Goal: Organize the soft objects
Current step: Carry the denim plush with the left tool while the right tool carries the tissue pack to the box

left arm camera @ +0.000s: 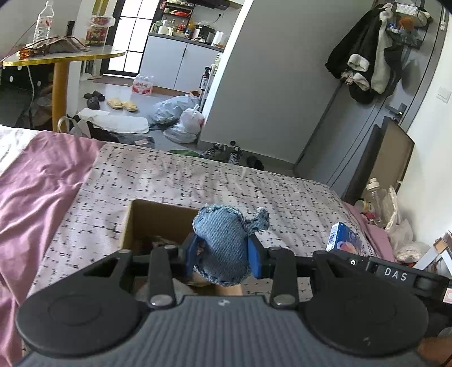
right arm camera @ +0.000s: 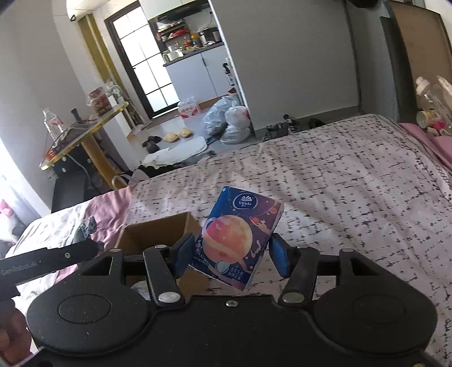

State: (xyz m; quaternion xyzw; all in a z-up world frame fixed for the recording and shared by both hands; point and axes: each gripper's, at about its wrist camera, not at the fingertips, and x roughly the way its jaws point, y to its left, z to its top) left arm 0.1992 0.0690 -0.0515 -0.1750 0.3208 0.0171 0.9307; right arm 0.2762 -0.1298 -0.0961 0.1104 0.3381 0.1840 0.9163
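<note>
The right gripper [right arm camera: 230, 249] clamps a blue Vinda tissue pack [right arm camera: 236, 237] between its blue pads [right arm camera: 183, 248], the pack tilted and lifted off the speckled bedspread [right arm camera: 339, 183]. Just left of the pack stands an open cardboard box [right arm camera: 158, 234] on the bed. Left of the box, the other gripper's black finger [right arm camera: 56, 257] reaches in over a pink sheet [right arm camera: 113, 206].

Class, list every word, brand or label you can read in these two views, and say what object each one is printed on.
"Vinda": on the tissue pack held in the right gripper.
"DAS": on the black bar at the right of the left wrist view.
"GenRobot.AI": on the black bar at the left of the right wrist view, partly blurred.
Small print low on the tissue pack: too small to read.
Bottle labels: too blurred.
</note>
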